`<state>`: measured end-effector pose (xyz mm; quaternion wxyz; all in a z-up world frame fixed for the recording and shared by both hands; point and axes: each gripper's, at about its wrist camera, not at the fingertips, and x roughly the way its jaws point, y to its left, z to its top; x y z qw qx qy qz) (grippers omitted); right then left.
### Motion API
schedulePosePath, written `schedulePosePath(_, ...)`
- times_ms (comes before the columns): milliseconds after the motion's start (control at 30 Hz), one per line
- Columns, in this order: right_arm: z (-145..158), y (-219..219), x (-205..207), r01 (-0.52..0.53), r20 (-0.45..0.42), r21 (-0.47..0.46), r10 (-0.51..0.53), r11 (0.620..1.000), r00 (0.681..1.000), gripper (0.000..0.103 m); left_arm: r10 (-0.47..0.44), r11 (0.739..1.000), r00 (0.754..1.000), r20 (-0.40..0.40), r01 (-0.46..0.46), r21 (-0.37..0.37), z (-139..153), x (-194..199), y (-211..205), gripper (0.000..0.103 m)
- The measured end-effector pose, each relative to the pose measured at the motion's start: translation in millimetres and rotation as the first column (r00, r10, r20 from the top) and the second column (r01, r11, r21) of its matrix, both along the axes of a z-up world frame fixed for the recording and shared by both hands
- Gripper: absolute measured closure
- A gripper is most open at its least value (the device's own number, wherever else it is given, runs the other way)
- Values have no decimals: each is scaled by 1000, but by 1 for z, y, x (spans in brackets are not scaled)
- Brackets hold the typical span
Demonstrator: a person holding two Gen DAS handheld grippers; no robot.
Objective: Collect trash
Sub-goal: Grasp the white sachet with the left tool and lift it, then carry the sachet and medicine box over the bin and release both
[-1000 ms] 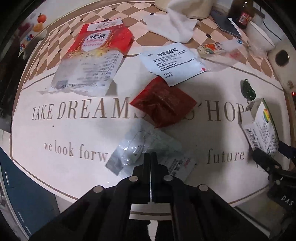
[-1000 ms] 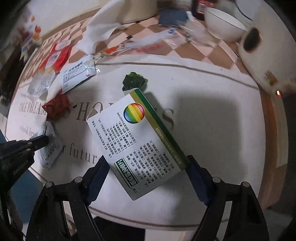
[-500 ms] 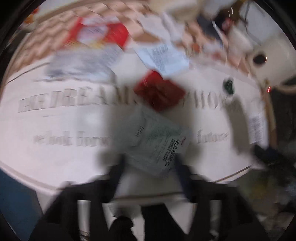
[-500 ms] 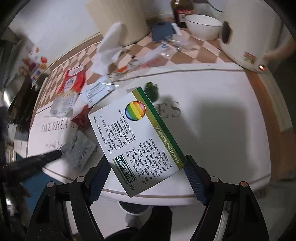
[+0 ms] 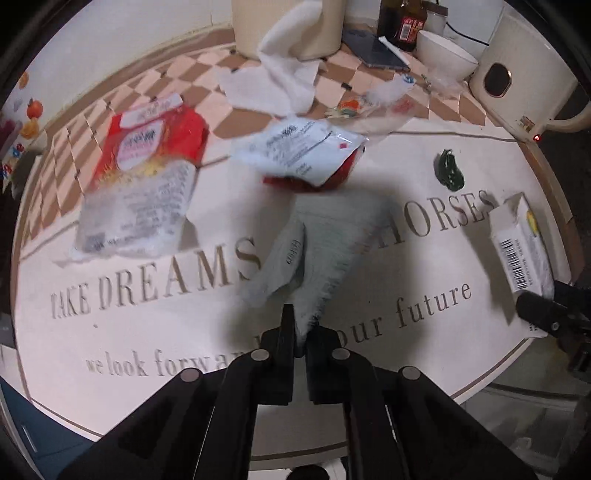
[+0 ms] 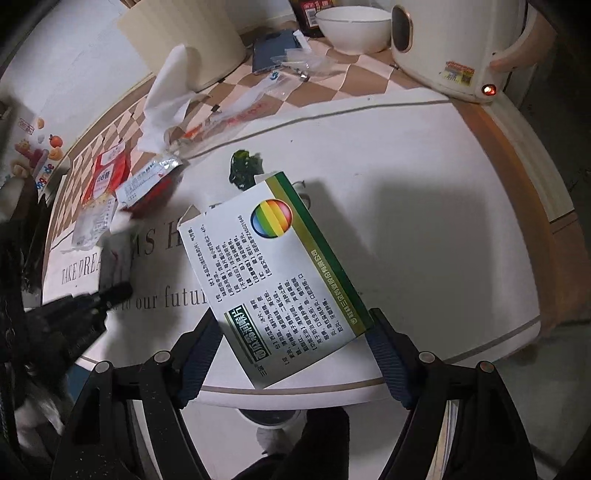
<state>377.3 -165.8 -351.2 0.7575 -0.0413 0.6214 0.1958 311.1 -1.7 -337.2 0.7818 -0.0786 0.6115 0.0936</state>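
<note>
Two handheld grippers work over a round white table [image 5: 110, 314] printed with large grey lettering. The left gripper [image 5: 300, 328] has its jaws clenched on the bottom corner of a pale grey-green sachet [image 5: 325, 240], which stands up from the jaws, lifted and blurred, in front of the lettering. Beyond the sachet lie a white packet [image 5: 299, 147] resting partly on a red packet [image 5: 343, 173], and to their left a larger red-and-clear bag [image 5: 144, 177]. A small dark green wrapper [image 5: 448, 170] lies to the right of the white packet. The right gripper [image 6: 295, 350] grasps a white-and-green box [image 6: 273, 273] with a rainbow circle; the box sits flat between the two blue-padded jaws, its near end pinched on both sides and its far end pointing toward the green wrapper. At the far edge of the table stand a white bowl [image 6: 354, 26], a cream kettle [image 6: 454, 44] and crumpled tissue [image 5: 280, 81].
</note>
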Motion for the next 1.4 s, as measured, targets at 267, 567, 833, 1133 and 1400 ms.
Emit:
schedulePosePath(267, 15, 3, -13, -9, 11, 50, 9, 999, 1000, 24, 40, 999, 989, 142, -35, -36, 78, -50, 15, 101)
schedulePosePath(567, 36, 23, -82, -72, 26, 104, 70, 992, 997, 25, 116, 991, 980, 160, -104, -82, 85, -141, 53, 101)
schedulePosePath(833, -4, 40, -215, -28, -57, 86, 33, 996, 998, 25, 123, 974, 992, 25, -116, -195, -4, -237, 67, 101)
schedulePosePath(1133, -211, 16, -305, 46, -308, -86, -70, 995, 949, 26, 150, 874, 955, -257, -250, -417, -244, -273, 62, 100)
schedulePosePath(1400, -443, 13, -326, 8, -387, -160, -70, 987, 919, 26, 25, 881, 923, -385, -202, -427, -443, -260, 30, 96)
